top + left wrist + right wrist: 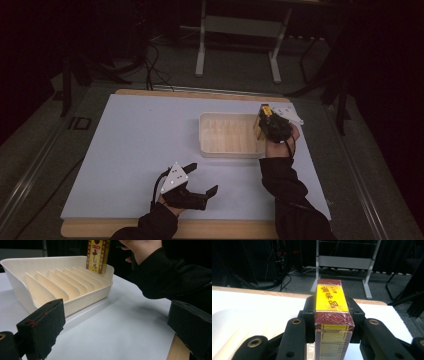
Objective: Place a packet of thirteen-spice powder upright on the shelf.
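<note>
- My right gripper (264, 119) has its jaws clamped on a yellow and dark red box (332, 315), one jaw against each long side.
- In the left gripper view the box (97, 255) stands upright at the far end of the cream rack (62, 277), its bottom edge down among the last dividers by the end wall.
- I judge the step in hand to be slotting the box into the rack's end slot; I cannot tell whether it has bottomed out yet.
- My left gripper (197, 181) hovers over the near part of the bench (135, 150), well apart from the rack (207, 135), jaws wide open and empty.
- Next I would need to keep the box upright, settle it straight down between the dividers, and only then loosen my right jaws.
- The risk is that the box catches on a divider and tips.
</note>
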